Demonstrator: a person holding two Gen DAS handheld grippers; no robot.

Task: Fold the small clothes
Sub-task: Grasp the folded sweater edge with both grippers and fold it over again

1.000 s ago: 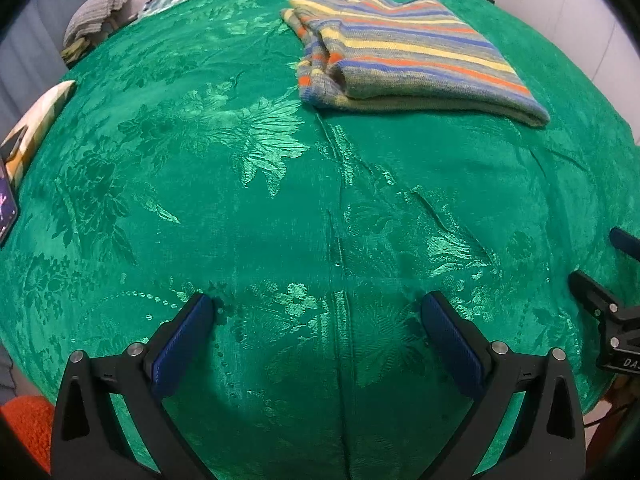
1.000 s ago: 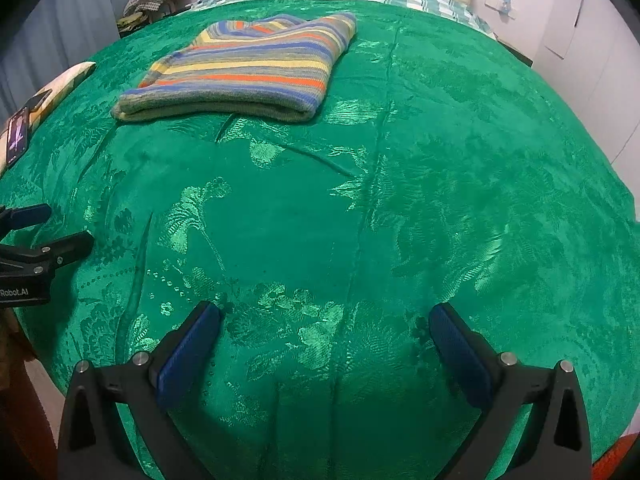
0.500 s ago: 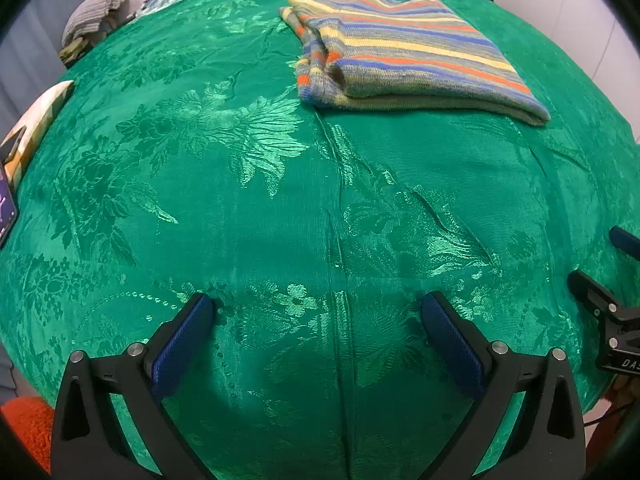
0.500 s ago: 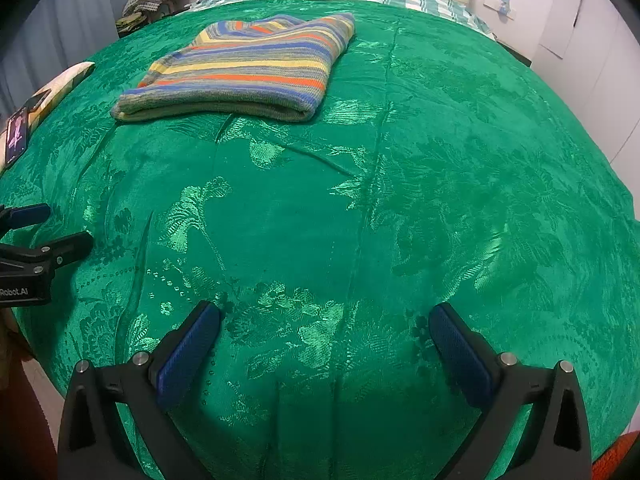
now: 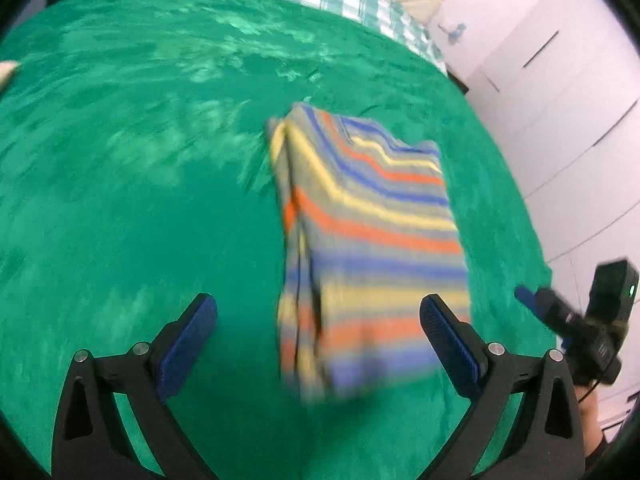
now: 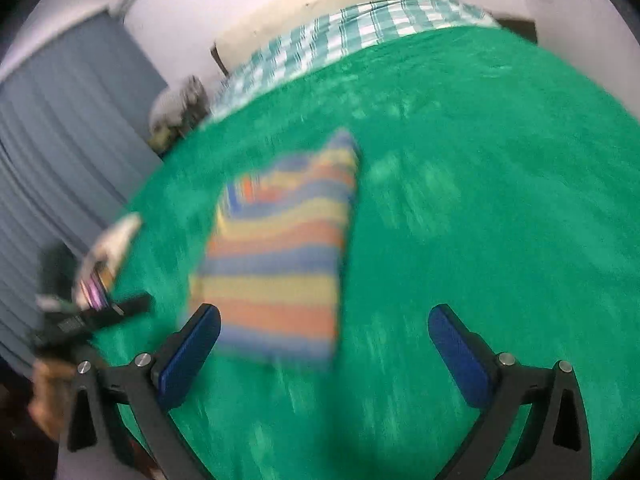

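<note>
Blurred folded striped sweater lying flat on the green bedspread, left gripper jaws spread wide above its near end, empty

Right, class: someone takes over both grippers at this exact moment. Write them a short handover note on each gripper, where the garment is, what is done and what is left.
Left gripper: open, holds nothing, pointed at the near end of the striped garment.
Right gripper: open, holds nothing, with the garment ahead and slightly to its left.
The garment lies folded into a compact stack on the green bedspread, touched by neither gripper.
Done: it already looks folded, though both views are motion-blurred, so I cannot check how neat the edges are.
Left: probably one last fold or tidy-up, if any. Let the view steady before gripping.
</note>
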